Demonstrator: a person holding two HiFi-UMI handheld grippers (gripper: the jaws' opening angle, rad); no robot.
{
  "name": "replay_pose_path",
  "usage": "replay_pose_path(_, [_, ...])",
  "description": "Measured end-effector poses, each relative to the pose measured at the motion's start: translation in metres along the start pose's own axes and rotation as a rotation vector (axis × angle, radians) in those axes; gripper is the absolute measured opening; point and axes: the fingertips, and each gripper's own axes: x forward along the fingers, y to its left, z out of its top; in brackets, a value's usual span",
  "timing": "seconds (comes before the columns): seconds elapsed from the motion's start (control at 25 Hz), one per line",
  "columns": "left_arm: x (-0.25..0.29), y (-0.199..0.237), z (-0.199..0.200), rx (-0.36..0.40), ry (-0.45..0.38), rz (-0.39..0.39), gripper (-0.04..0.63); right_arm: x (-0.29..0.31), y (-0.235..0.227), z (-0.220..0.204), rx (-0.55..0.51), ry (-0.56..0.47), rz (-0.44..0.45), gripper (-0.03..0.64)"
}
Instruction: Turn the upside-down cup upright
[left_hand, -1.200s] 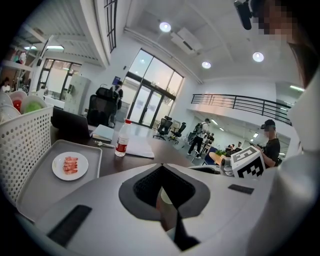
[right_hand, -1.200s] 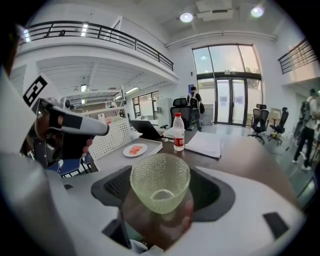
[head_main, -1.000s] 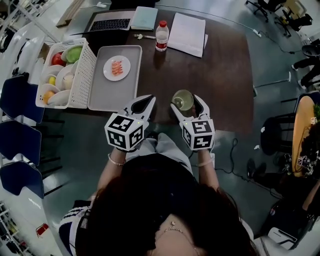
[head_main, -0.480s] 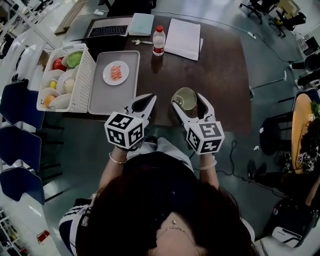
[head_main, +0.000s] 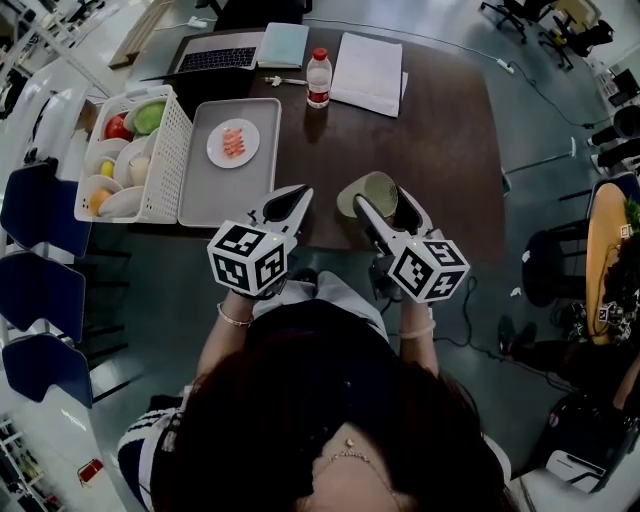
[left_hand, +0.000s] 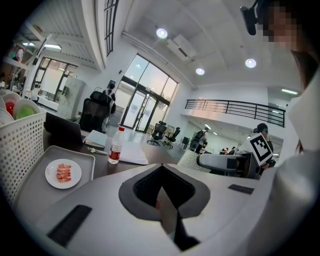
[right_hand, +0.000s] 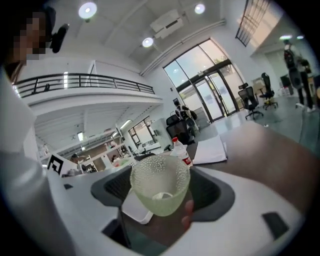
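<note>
A pale green, pebbled glass cup (head_main: 366, 192) hangs above the near edge of the dark brown table (head_main: 440, 150), with my right gripper (head_main: 380, 203) shut on it. In the head view the cup leans over to the left. Through the right gripper view the cup (right_hand: 160, 182) fills the space between the jaws, wide rim uppermost and narrow base lowest. My left gripper (head_main: 293, 197) stays beside it on the left, shut and empty, its fingers (left_hand: 166, 202) pressed together. The left gripper view catches the right gripper (left_hand: 220, 162) side-on.
A white basket (head_main: 172, 150) of fruit and bowls stands at the table's left. Next to it a grey tray (head_main: 215, 195) carries a small plate of food (head_main: 233, 143). A water bottle (head_main: 318, 78), papers (head_main: 368, 72), a laptop (head_main: 215, 55) and a notebook (head_main: 280, 45) sit at the far edge.
My right gripper has risen with the cup and rolled, tipping the cup from standing on the table to leaning in the air. The left gripper has kept still.
</note>
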Motion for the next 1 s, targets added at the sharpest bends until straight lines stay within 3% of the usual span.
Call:
replay_pose_path(0.56, [0.001, 0.000, 0.002, -0.013, -0.003, -0.014, 0.002, -0.002, -0.017, -0.002, 0.444, -0.090, 0.157, 0.360])
replay_pose_path(0.88, [0.005, 0.000, 0.002, -0.024, -0.005, -0.012, 0.002, -0.001, -0.030, -0.006, 0.556, -0.108, 0.220, 0.360])
replay_pose_path(1.0, [0.007, -0.002, 0.002, -0.025, -0.002, -0.020, 0.002, -0.001, -0.039, -0.014, 0.673, -0.111, 0.233, 0.360])
